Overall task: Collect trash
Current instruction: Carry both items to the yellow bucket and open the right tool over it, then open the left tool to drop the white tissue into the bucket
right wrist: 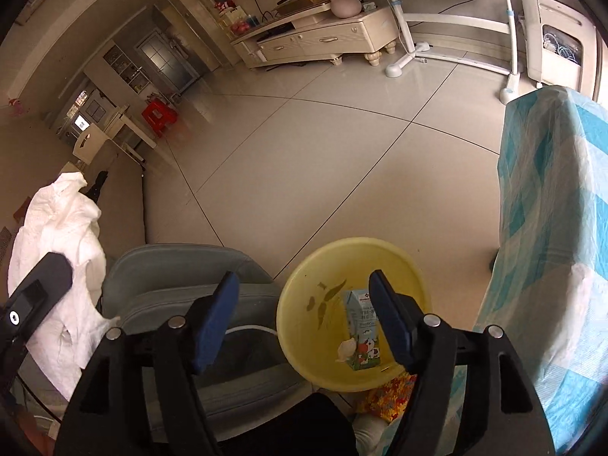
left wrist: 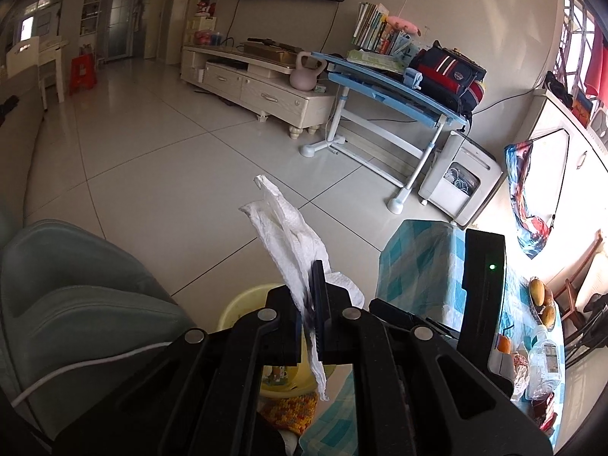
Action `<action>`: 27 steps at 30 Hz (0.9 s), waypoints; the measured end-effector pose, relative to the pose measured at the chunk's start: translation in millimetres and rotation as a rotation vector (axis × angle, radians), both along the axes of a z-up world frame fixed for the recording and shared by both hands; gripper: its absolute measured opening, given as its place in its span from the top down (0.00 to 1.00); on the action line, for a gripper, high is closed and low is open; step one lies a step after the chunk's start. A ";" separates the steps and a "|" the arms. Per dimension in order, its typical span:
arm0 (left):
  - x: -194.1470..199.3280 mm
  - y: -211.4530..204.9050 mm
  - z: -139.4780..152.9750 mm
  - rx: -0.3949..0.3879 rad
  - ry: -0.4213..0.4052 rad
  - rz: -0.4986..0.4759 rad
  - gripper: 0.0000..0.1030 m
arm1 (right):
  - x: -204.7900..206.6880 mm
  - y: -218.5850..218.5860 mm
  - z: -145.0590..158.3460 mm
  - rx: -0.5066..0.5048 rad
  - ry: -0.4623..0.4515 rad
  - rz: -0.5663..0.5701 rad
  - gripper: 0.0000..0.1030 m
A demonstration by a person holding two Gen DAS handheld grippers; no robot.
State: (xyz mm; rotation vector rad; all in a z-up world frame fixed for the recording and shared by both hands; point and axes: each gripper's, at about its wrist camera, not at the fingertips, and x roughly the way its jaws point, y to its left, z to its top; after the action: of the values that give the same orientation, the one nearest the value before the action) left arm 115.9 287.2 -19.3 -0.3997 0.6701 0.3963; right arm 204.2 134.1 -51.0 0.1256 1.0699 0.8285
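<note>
My left gripper [left wrist: 312, 279] is shut on a white paper towel [left wrist: 287, 228], which sticks up past the fingertips and hangs below them. In the right wrist view the same towel [right wrist: 64, 250] shows at the far left with one left finger on it. A yellow basin [right wrist: 349, 242] stands on the floor; a blue and white drink carton [right wrist: 359, 336] and a small white crumpled scrap [right wrist: 346, 347] lie in it. My right gripper [right wrist: 304, 296] hangs above the basin's left side, open, with nothing between its pads. In the left wrist view, the basin [left wrist: 237, 306] is mostly hidden behind the fingers.
A grey-green padded seat [right wrist: 178, 266] sits left of the basin. A table with a blue checked cloth [right wrist: 551, 228] rises on the right; it carries fruit and a bottle [left wrist: 545, 357]. Bare tiled floor [right wrist: 323, 159] stretches ahead to a TV cabinet [right wrist: 323, 38] and a blue desk [left wrist: 395, 87].
</note>
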 end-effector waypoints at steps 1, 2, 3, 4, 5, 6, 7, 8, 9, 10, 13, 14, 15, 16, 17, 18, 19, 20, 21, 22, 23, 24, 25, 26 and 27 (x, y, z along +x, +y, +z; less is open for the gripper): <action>1.8 -1.8 -0.3 0.008 0.006 -0.004 0.94 | -1.9 -8.5 3.1 0.011 -0.012 -0.008 0.32; 3.7 -3.8 -1.0 0.014 0.011 -0.008 0.94 | -6.2 -17.4 7.5 0.018 -0.024 -0.016 0.31; 4.3 -5.7 -1.5 0.019 0.018 -0.013 0.94 | -8.2 -24.4 10.2 0.023 -0.037 -0.028 0.30; 7.5 -8.3 -2.7 0.021 0.027 -0.017 0.94 | -11.6 -32.6 13.9 0.029 -0.048 -0.041 0.30; 10.3 -9.9 -3.9 0.021 0.037 -0.022 0.94 | -16.1 -41.9 17.4 0.035 -0.057 -0.052 0.29; 12.9 -11.2 -5.4 0.020 0.046 -0.027 0.94 | -19.2 -50.8 20.1 0.042 -0.065 -0.064 0.28; 15.2 -13.2 -7.2 0.018 0.055 -0.033 0.94 | -23.0 -58.9 22.7 0.048 -0.069 -0.077 0.28; 18.1 -15.1 -8.9 0.017 0.064 -0.040 0.94 | -26.9 -67.4 24.7 0.056 -0.074 -0.088 0.28; 20.0 -16.5 -10.9 0.013 0.073 -0.048 0.94 | -30.6 -74.1 26.9 0.060 -0.081 -0.099 0.28; 21.3 -17.9 -13.0 0.011 0.081 -0.054 0.94 | -35.4 -81.4 29.2 0.062 -0.088 -0.107 0.28; 29.5 -23.2 -18.4 0.001 0.102 -0.071 0.94 | -48.5 -98.5 34.8 0.066 -0.124 -0.125 0.28; 30.7 -24.8 -20.3 0.000 0.108 -0.076 0.94 | -50.3 -99.7 36.2 0.065 -0.138 -0.130 0.28; 32.9 -26.0 -22.1 -0.002 0.114 -0.079 0.94 | -53.1 -102.7 36.6 0.063 -0.151 -0.136 0.28; 34.9 -26.3 -24.3 -0.008 0.119 -0.080 0.94 | -57.3 -105.6 37.1 0.062 -0.162 -0.141 0.28; 37.7 -26.5 -26.5 -0.016 0.124 -0.081 0.94 | -59.2 -106.8 36.1 0.059 -0.172 -0.143 0.28; 39.3 -26.0 -28.3 -0.022 0.128 -0.082 0.94 | -62.1 -106.3 35.8 0.055 -0.179 -0.144 0.28; 41.9 -26.5 -30.1 -0.026 0.133 -0.083 0.94 | -65.2 -106.3 34.8 0.051 -0.184 -0.144 0.28; 43.8 -26.8 -31.8 -0.031 0.138 -0.084 0.94 | -65.0 -105.4 33.2 0.049 -0.187 -0.141 0.28; 45.8 -26.2 -33.3 -0.035 0.142 -0.084 0.94 | -66.4 -104.8 31.8 0.048 -0.190 -0.138 0.28; 48.1 -26.2 -34.6 -0.039 0.146 -0.085 0.94 | -67.8 -103.4 30.9 0.048 -0.194 -0.136 0.28; 49.5 -26.3 -36.2 -0.042 0.150 -0.085 0.94 | -71.2 -102.5 30.9 0.051 -0.198 -0.135 0.28; 50.7 -25.6 -37.6 -0.045 0.153 -0.084 0.94 | -72.6 -104.7 29.0 0.056 -0.206 -0.136 0.28; 51.9 -25.6 -38.4 -0.049 0.154 -0.084 0.94 | -74.0 -103.2 28.5 0.058 -0.214 -0.136 0.28; 52.9 -26.0 -38.7 -0.051 0.154 -0.084 0.94 | -75.4 -104.1 26.3 0.058 -0.222 -0.135 0.28; 53.1 -26.4 -38.5 -0.050 0.152 -0.084 0.94 | -78.7 -104.2 24.6 0.058 -0.231 -0.133 0.28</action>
State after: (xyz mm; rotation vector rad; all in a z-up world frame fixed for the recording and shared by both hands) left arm 169.0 260.9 -57.7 -0.3898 0.8431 0.3324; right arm 125.5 29.9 -26.4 0.1446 0.8124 0.7346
